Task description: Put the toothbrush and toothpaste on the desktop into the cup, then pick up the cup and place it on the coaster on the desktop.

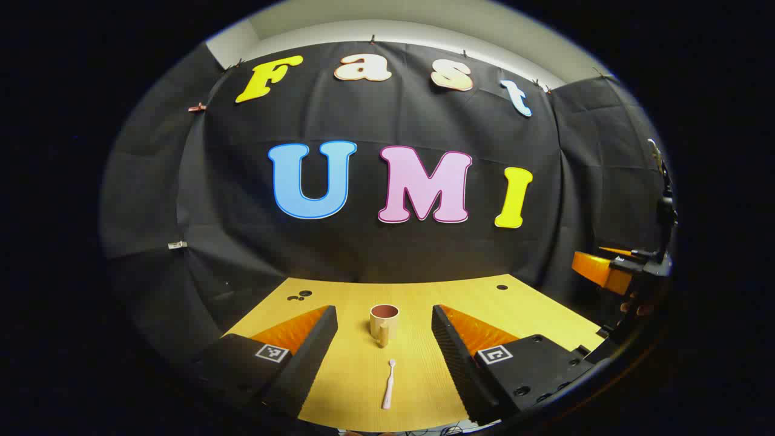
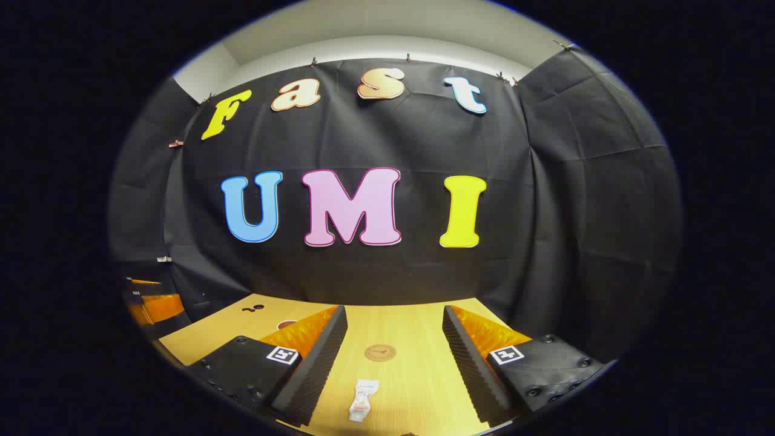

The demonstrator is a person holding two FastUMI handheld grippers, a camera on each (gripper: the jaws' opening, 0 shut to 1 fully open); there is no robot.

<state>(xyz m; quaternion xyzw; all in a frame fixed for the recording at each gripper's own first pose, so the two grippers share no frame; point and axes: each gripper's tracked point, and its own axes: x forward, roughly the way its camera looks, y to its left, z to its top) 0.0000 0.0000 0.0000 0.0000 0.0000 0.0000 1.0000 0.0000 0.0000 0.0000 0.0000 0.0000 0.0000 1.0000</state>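
Toothbrush (image 1: 388,392) lay flat on desk (image 1: 418,297), nearest camera, between spread fingers of left gripper (image 1: 384,342), touching neither. Cup (image 1: 384,324) stood upright just beyond it. Toothpaste (image 2: 362,400) lay on desk between spread fingers of right gripper (image 2: 393,351), untouched. Round coaster (image 2: 379,352) sat farther back, bare.

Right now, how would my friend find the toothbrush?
Look at the yellow wooden table. In the middle stands a cup; nearer than it, between the left gripper's open fingers, lies the toothbrush. It is the thin pale stick lying flat, its head pointing at the cup.
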